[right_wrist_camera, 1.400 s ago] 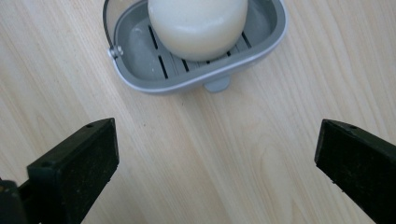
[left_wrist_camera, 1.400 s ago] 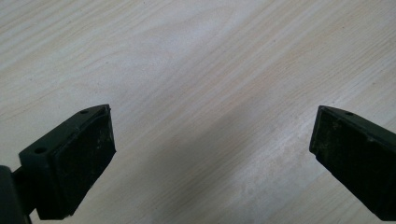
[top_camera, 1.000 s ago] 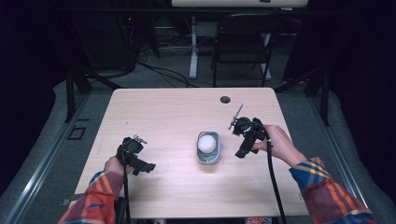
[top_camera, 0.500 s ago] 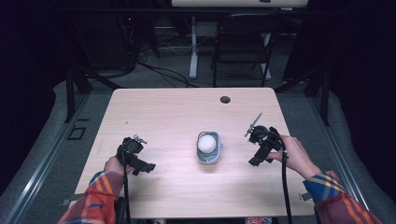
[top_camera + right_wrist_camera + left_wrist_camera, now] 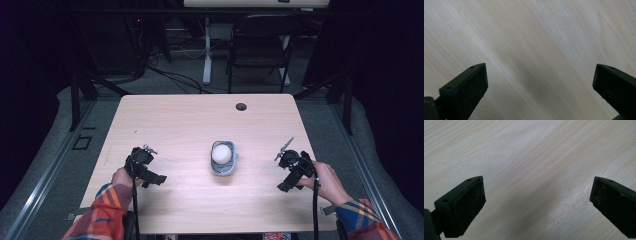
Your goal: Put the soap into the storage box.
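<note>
A white ball is seen in the high view, seated in a small grey holder near the middle of the light wooden counter, slightly toward the person's side. The ball rests in the holder's hollow and stands above its rim. The holder and ball are well apart from both grippers, roughly between them.

The left gripper is held low over the counter to the left of the holder, gripped by the left hand, with a plaid sleeve behind it. The right gripper is held to the right of the holder, near the counter's right edge, by the right hand; a black cable is trailed from it toward the near edge. A thin pointed part is raised from its top.

In the left gripper view, the left gripper is shown with its 2 jaws released and set wide apart, with bare wood grain between them and nothing grasped. In the right gripper view, the right gripper is likewise shown with its 2 jaws spread wide over bare wood, empty.

The wider setting is given by the high view alone: a small dark round hole at the counter's far edge, a dark folding chair beyond it, a white post and loose cables on the grey floor.
</note>
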A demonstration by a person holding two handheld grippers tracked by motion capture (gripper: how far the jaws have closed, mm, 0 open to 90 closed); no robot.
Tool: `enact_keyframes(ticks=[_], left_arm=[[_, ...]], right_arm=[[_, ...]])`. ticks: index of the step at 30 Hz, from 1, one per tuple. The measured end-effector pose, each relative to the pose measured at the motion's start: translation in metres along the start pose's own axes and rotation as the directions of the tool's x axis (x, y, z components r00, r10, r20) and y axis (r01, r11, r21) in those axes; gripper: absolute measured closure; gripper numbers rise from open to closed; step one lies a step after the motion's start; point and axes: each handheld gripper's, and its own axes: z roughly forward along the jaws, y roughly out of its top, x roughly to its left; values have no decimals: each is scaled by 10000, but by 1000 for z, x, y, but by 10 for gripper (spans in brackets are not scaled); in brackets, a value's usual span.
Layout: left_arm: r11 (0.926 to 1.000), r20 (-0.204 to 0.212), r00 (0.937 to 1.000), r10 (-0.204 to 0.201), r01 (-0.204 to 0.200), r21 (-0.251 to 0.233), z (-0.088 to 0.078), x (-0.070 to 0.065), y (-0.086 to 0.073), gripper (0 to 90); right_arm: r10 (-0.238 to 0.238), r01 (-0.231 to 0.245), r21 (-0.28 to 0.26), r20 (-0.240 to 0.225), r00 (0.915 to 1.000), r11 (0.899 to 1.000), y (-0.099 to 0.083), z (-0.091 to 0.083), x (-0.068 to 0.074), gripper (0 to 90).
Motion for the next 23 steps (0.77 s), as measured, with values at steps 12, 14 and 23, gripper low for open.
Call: enact_keyframes(ticks=[12,14,23], left_arm=[[9998,-12,9999,163,-163,138,1,-2,-1,1],[9995,43,9998,200,-201,235,3,-1,-1,1],[9998,-15,9999,161,-161,73,0,-2,0,1]], right_arm=[[677,-677,17,-337,9971,9977,-36,8,-2,1],[743,-741,92,-218,9970,9972,-41,7,-4,0],[696,-695,168,-84,9975,9974,-45,10,-3,0]])
